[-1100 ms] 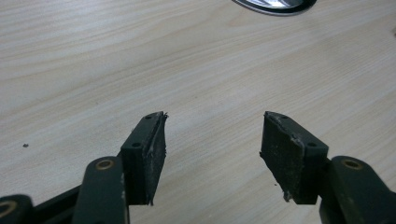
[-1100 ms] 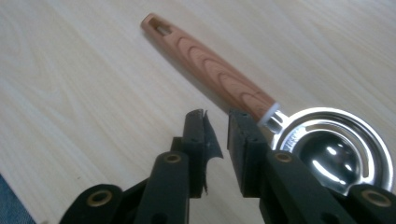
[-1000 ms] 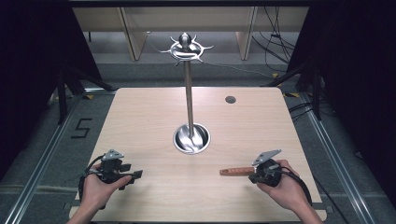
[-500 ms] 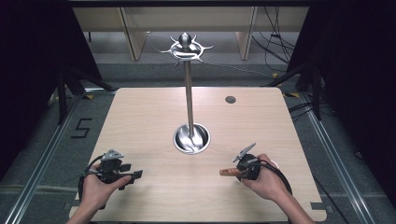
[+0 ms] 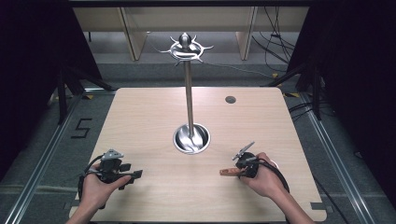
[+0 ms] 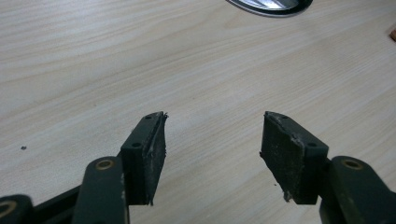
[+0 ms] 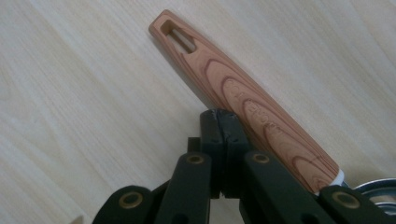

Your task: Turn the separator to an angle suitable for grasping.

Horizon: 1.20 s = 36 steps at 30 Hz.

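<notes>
A utensil with a wood-grain handle (image 7: 243, 98) lies on the table; its handle sticks out to the left of my right hand (image 5: 228, 171). A bit of its metal part (image 7: 376, 189) shows at the lower right edge. My right gripper (image 7: 219, 114) is shut with nothing between its jaws, its tips resting just left of the handle and touching or nearly touching it. In the high view my right gripper (image 5: 239, 166) is over the handle's near end. My left gripper (image 6: 212, 135) stands open over bare wood at the front left (image 5: 133, 175).
A tall metal stand (image 5: 188, 102) with a round shiny base (image 5: 191, 138) and hooks at its top (image 5: 186, 46) rises from the table's middle. The base's rim (image 6: 268, 4) lies beyond my left jaws. A small dark round mark (image 5: 230, 99) sits at the back right.
My right gripper has moved left along the utensil and now covers more of the wooden handle. The handle has stayed in place. The left gripper has not moved.
</notes>
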Each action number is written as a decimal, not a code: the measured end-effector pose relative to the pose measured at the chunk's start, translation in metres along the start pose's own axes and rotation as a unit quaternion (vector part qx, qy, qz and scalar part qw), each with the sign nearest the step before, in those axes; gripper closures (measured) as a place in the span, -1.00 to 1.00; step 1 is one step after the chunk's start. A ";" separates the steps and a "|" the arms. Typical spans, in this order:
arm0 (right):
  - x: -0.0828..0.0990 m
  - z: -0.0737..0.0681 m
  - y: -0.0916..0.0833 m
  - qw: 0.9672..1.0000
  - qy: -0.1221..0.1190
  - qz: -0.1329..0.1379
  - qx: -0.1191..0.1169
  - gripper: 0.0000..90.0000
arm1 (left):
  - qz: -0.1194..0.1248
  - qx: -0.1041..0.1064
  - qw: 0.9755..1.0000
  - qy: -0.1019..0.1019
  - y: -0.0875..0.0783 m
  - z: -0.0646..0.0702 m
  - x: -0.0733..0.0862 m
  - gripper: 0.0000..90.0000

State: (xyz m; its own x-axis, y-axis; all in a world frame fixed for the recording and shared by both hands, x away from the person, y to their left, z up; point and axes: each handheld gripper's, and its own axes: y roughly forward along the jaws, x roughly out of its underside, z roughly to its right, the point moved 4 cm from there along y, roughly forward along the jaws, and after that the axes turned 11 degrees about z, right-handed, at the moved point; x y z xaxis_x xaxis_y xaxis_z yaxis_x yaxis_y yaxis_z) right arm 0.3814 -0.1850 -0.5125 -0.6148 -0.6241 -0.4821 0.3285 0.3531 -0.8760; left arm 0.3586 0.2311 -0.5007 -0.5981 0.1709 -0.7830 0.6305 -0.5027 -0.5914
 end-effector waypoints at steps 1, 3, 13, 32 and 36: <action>-0.001 0.001 0.002 1.000 -0.001 0.002 0.001 1.00 | -0.009 0.003 1.000 0.009 -0.001 -0.001 0.000 -0.12; -0.004 0.001 0.003 1.000 0.005 0.003 0.005 1.00 | -0.003 0.000 1.000 0.005 -0.001 -0.001 0.000 -0.12; -0.019 0.013 0.012 0.999 0.039 0.017 0.023 1.00 | -0.008 0.002 1.000 0.006 0.000 -0.002 0.001 -0.12; -0.032 0.047 -0.003 0.994 0.076 0.070 0.046 0.78 | 0.000 -0.006 1.000 -0.005 0.004 0.000 0.001 -0.12; -0.030 0.055 -0.018 0.994 0.060 0.074 0.050 0.53 | -0.004 -0.005 1.000 -0.005 0.003 0.000 0.002 -0.13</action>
State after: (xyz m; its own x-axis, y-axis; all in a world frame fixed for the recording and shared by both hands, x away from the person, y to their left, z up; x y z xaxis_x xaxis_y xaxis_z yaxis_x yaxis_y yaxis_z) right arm 0.4338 -0.2110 -0.4827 -0.6340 -0.4810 -0.6055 0.4867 0.3602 -0.7958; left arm 0.3597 0.2298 -0.5043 -0.6080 0.1665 -0.7763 0.6305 -0.4930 -0.5996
